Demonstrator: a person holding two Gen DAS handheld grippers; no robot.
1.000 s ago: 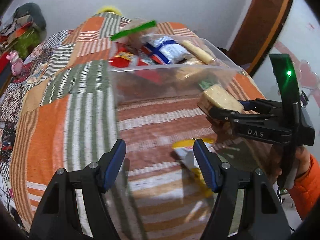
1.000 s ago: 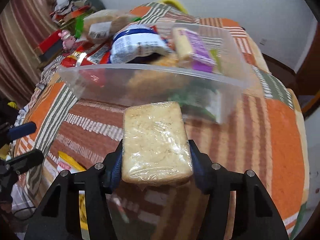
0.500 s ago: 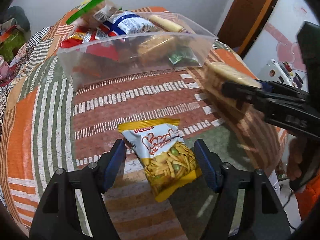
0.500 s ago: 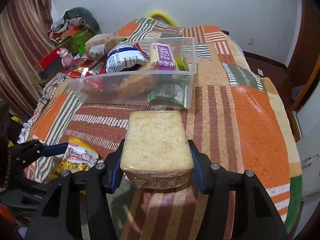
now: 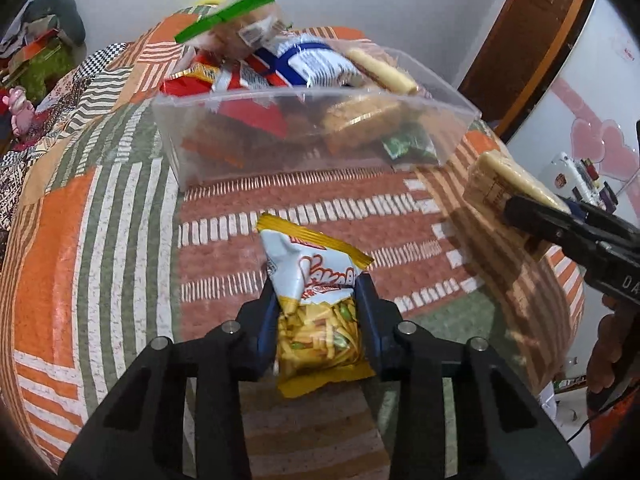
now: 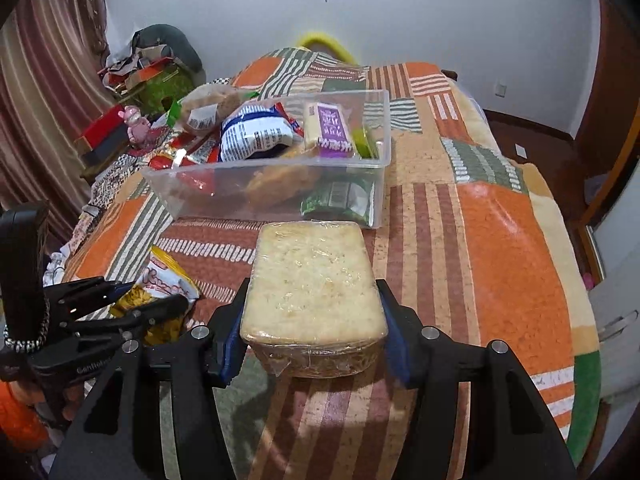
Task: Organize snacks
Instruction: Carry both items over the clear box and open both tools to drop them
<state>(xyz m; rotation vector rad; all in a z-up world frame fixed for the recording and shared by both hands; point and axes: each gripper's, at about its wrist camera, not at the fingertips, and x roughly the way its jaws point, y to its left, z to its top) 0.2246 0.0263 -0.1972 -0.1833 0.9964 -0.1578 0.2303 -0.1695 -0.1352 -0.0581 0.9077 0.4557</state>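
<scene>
A white and yellow bag of snack sticks (image 5: 312,268) lies on the patchwork bedspread (image 5: 100,240), and my left gripper (image 5: 316,296) is shut on its lower half, creasing the foil. From the right wrist view, the same bag (image 6: 164,280) shows at the left gripper (image 6: 148,300). My right gripper (image 6: 312,292) is shut on a plastic-wrapped pale cake block (image 6: 312,268), held above the bed short of the bin. That cake block (image 5: 504,184) appears at the right in the left wrist view. A clear plastic bin (image 6: 260,196) behind both holds several snack packs.
Snack packs stick up over the bin's far left rim (image 5: 240,96). Beside the bed on the left are a pile of clutter (image 6: 152,68) and a pink toy (image 6: 136,124). A wooden door (image 5: 520,40) stands to the right. The bed edge drops off on the right (image 6: 584,320).
The left jaws went from wide open around the snack bag to shut on it, and the gripper sank closer. The right gripper drew the cake back from the bin and rose.
</scene>
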